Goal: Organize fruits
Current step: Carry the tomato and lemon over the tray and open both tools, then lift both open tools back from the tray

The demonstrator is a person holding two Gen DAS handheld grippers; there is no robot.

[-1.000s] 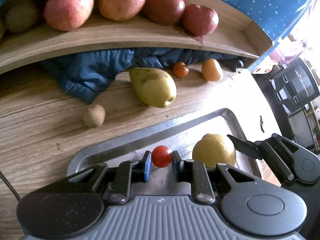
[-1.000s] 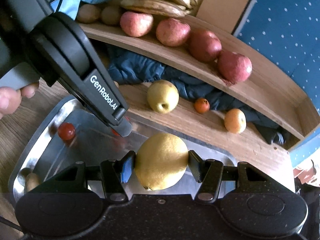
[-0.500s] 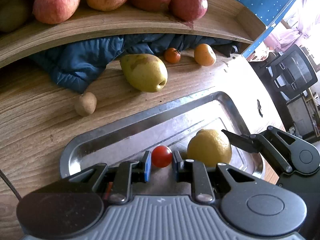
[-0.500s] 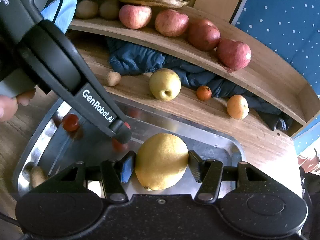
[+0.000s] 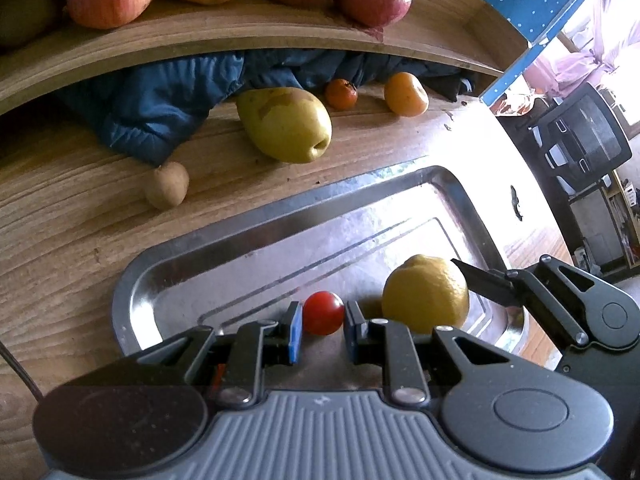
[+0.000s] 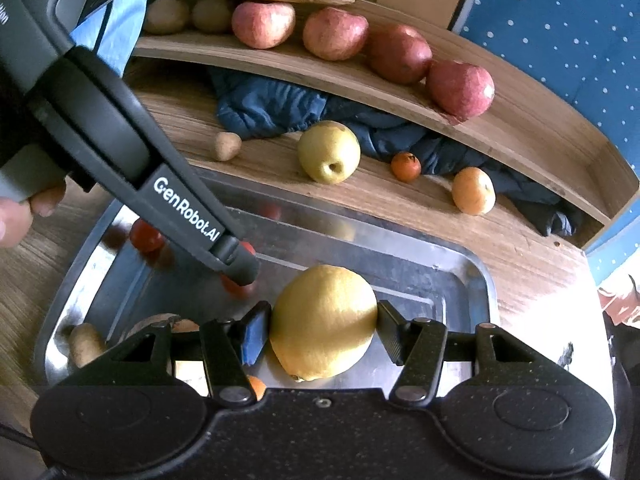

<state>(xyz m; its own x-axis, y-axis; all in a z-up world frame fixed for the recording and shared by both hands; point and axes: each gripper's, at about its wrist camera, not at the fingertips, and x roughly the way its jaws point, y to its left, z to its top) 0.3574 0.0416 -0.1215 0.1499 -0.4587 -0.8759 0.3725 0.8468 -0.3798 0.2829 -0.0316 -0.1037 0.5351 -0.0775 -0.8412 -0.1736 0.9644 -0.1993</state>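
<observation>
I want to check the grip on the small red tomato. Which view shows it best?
The left wrist view: the tomato sits clear and centred between the left hand-held gripper's pads, above the metal tray. In the right wrist view that gripper's finger hides most of it, leaving only a red sliver.

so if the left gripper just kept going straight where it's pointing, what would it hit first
Probably the bare floor of the metal tray, just past the cherry tomato the left gripper holds; depth is hard to judge.
</observation>
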